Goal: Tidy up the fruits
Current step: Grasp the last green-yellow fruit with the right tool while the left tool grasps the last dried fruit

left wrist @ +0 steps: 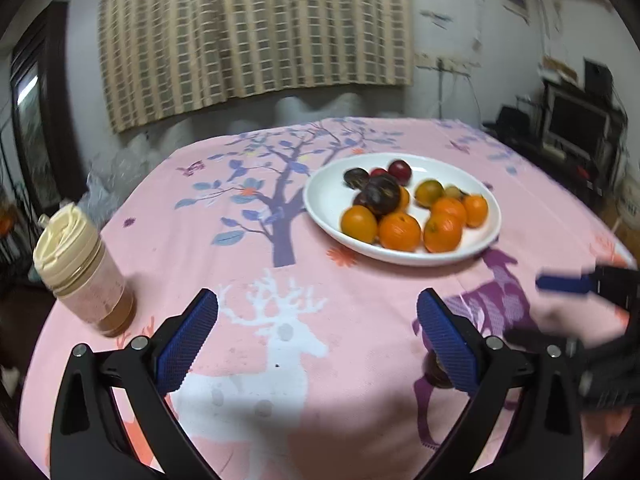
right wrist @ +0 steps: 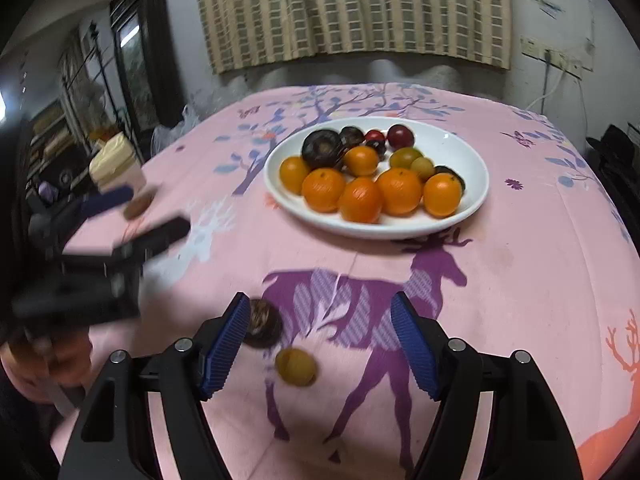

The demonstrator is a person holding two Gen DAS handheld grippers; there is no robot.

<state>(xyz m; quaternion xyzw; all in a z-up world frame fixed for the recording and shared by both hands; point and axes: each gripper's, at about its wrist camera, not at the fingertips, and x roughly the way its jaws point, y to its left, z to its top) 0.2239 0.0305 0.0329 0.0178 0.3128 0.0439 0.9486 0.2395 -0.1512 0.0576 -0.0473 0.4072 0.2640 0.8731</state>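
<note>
pink deer-print tablecloth (right wrist: 520,280) under white fruit plate (right wrist: 460,152), checked curtain (right wrist: 352,12) behind; both grippers released, empty.

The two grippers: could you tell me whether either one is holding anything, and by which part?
Neither holds anything. The left gripper and the right gripper are both open over the pink tablecloth; the yellow-green fruit lies loose between the right fingers.

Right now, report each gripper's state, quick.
Left gripper: open, nothing between its pads.
Right gripper: open, holding nothing; a small yellow-green fruit lies loose on the tablecloth between its fingers.
</note>
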